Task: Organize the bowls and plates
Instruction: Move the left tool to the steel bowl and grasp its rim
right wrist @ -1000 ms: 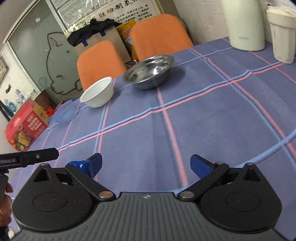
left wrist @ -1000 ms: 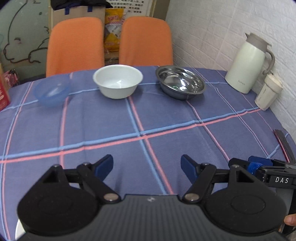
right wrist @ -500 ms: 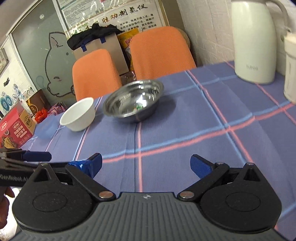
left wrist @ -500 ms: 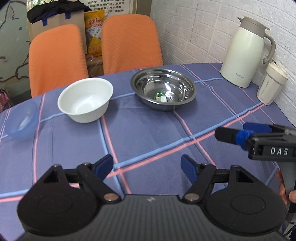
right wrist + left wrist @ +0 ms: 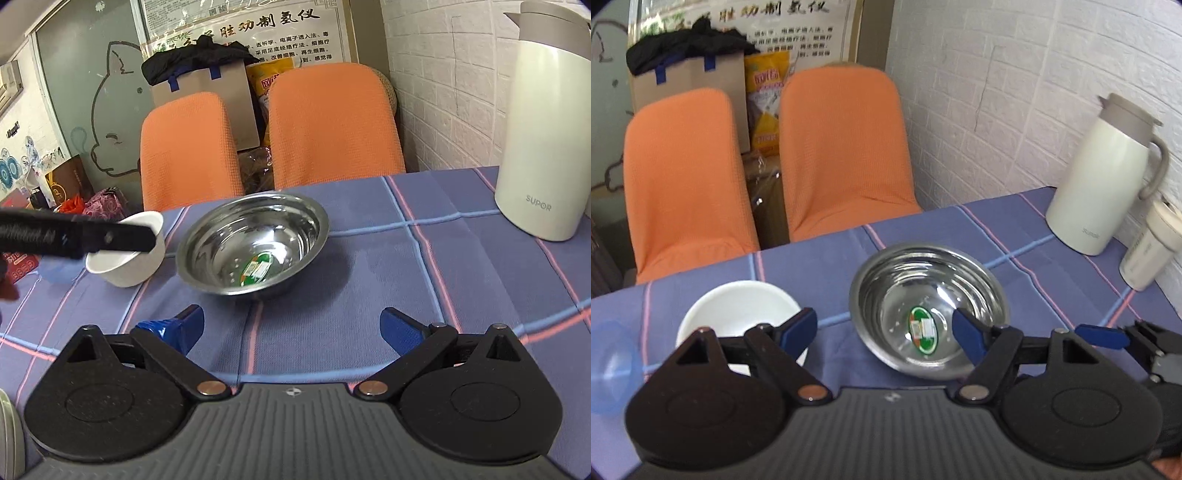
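A steel bowl with a green sticker inside stands on the blue plaid tablecloth; it also shows in the right wrist view. A white bowl stands left of it, also visible in the right wrist view. A clear blue bowl sits at the far left. My left gripper is open and empty, hovering between the white and steel bowls. My right gripper is open and empty, just short of the steel bowl.
A white thermos jug and a cream cup stand at the right by the brick wall. Two orange chairs stand behind the table. A red box lies at the left. A plate rim shows bottom left.
Both grippers have moved forward toward the bowls, which now appear larger and closer. The left gripper has come up over the gap between the white and steel bowls. Both stay open.
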